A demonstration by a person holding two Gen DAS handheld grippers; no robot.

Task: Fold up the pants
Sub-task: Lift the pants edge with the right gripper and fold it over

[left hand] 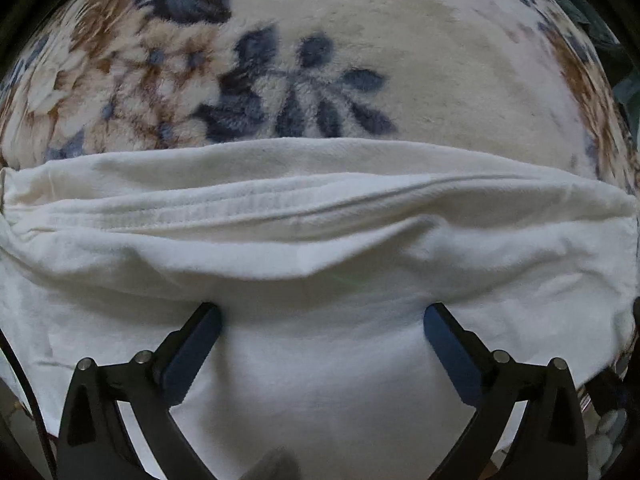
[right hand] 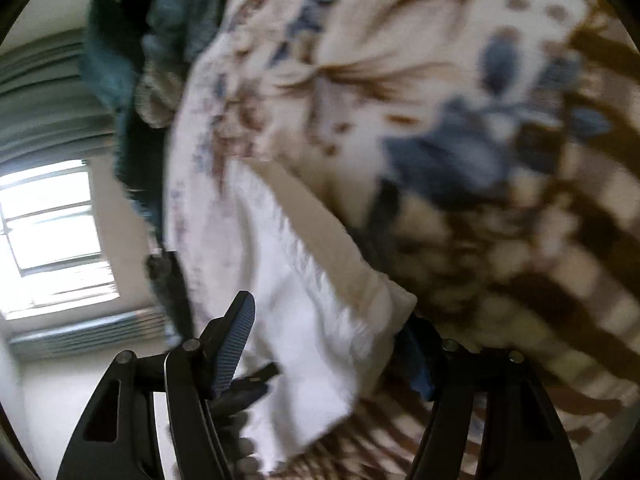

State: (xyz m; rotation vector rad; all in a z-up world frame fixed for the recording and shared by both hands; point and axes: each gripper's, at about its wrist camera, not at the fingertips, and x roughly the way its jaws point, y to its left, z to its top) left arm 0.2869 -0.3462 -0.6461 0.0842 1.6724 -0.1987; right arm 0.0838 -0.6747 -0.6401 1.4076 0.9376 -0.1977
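Now mid-fold: white pants (left hand: 320,240) lie bunched on floral blanket (left hand: 400,60). Left gripper (left hand: 322,314) fingers apart, over cloth. Right gripper (right hand: 332,320) fingers apart, straddling pants edge, possibly, view blurred. Next: close, carry fold across.

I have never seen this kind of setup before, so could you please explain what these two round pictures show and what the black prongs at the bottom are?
No robot here: a person holds a two-finger tool in each hand, each with a fisheye camera looking along its fingers. The left-hand view shows the left tool, open, over white pants lying on a floral blanket. The right-hand view is blurred by motion: the right tool is also open, with an edge of the pants between its fingers, not clamped. A window shows at left.
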